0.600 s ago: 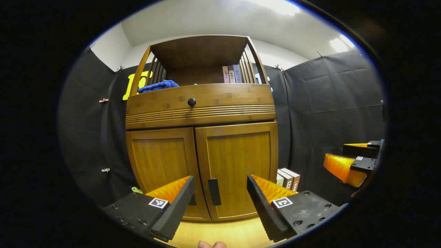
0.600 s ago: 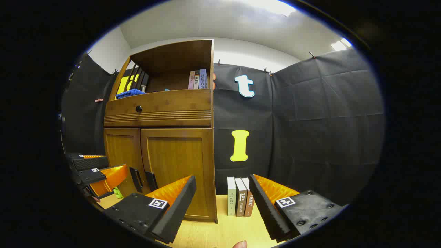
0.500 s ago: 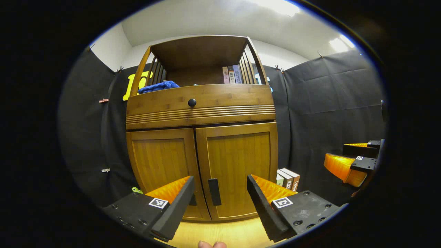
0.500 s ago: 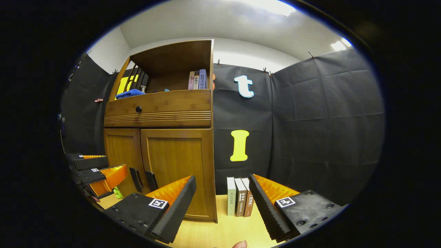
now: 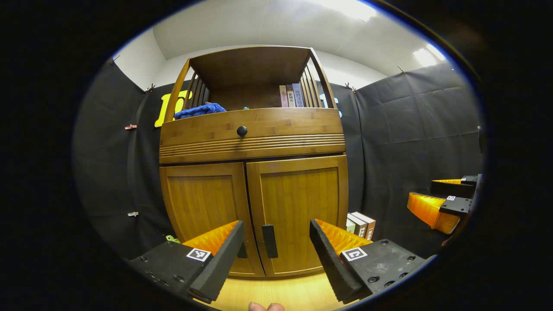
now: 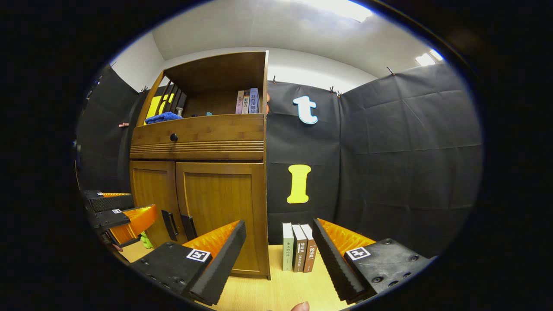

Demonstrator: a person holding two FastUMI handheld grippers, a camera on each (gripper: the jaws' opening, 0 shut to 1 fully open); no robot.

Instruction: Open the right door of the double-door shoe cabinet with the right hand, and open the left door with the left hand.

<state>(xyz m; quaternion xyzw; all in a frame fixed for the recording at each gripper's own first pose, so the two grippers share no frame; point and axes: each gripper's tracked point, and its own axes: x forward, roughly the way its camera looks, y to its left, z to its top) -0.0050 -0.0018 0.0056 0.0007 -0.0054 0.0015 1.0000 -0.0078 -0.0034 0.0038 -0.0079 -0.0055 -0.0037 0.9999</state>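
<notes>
A wooden shoe cabinet (image 5: 252, 142) stands ahead with both lower doors closed. Its right door (image 5: 300, 207) carries a dark handle (image 5: 269, 241); the left door (image 5: 201, 207) has its handle (image 5: 242, 250) partly hidden behind my finger. My left gripper (image 5: 275, 252) is open, short of the doors, facing the seam between them. In the right gripper view the cabinet (image 6: 198, 138) sits to the left, with the right door (image 6: 218, 211), its handle (image 6: 189, 227) and the left door's handle (image 6: 168, 225). My right gripper (image 6: 278, 255) is open, off the cabinet's right corner.
Three books (image 6: 299, 252) stand on the wooden floor beside the cabinet's right side. A blue cloth (image 5: 199, 109) and books (image 5: 291, 95) lie on the upper shelf above a drawer with a round knob (image 5: 242, 131). Black cloth walls surround the booth.
Both views have drifted slightly; the cabinet sits a little lower in the left gripper view. Doors stay closed and both grippers stay open.
</notes>
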